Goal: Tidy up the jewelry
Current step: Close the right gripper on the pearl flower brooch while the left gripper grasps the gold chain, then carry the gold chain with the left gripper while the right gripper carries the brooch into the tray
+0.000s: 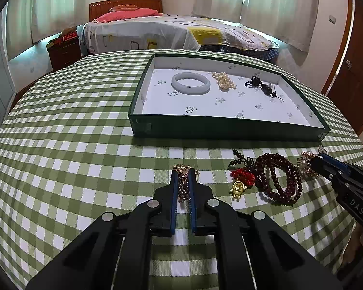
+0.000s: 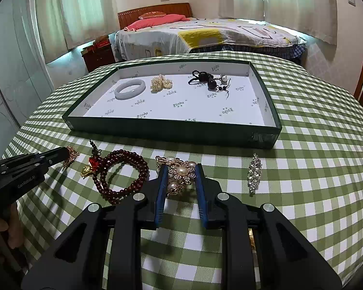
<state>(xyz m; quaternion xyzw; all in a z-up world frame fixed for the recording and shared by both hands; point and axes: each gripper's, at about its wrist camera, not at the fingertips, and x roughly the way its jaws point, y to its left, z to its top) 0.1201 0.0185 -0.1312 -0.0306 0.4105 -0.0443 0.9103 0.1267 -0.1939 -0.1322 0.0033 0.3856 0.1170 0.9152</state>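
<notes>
Both grippers down on jewelry on the checked tablecloth, in front of a green tray.

Left gripper [image 1: 183,172] fingers narrowly apart, closed on one gold chain piece [image 1: 182,184] lying on the green-white checked tablecloth [image 1: 72,120]. Right gripper [image 2: 180,169] jaws partly spread around one pearl-and-gold bracelet [image 2: 179,172], pads at its sides; firm grip cannot be told. Between them: one dark red bead strand [image 2: 123,176], coiled, with red knot and one small gold charm [image 1: 238,188]. One crystal brooch [image 2: 254,172] lies apart to the right of the right gripper. Green tray [image 2: 171,130], white lined, beyond them holds three items: one pale jade bangle [image 1: 190,83], one pearl cluster [image 1: 223,80], one black bead cord [image 1: 262,85].
</notes>
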